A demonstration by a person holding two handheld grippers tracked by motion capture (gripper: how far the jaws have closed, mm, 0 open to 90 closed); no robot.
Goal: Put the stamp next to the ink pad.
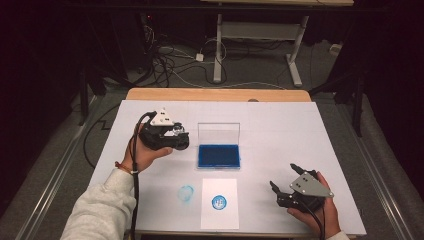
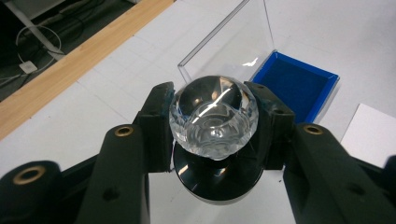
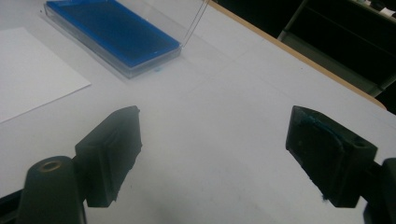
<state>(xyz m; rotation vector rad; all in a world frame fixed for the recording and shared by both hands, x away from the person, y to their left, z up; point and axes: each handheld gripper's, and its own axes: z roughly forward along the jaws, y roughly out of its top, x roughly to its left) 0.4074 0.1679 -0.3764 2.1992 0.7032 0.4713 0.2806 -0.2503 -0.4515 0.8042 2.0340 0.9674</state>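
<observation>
A clear faceted stamp (image 2: 213,116) with a black base, held just beside the ink pad (image 2: 299,84).

A clear faceted stamp (image 2: 213,116) with a black base is seen between the black pads of the left claw (image 2: 213,121). The ink pad (image 1: 218,155) is deep blue under a clear lid. A blue round print (image 1: 218,202) is seen on white paper (image 1: 220,215), a fainter blue smudge (image 1: 186,193) on the white tabletop (image 1: 280,130).

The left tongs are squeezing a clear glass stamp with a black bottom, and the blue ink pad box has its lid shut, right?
Not quite. The clear lid of the blue ink pad box stands open, as the high view shows. The rest holds: the left tongs are squeezing the clear faceted glass stamp with a black bottom.
</observation>
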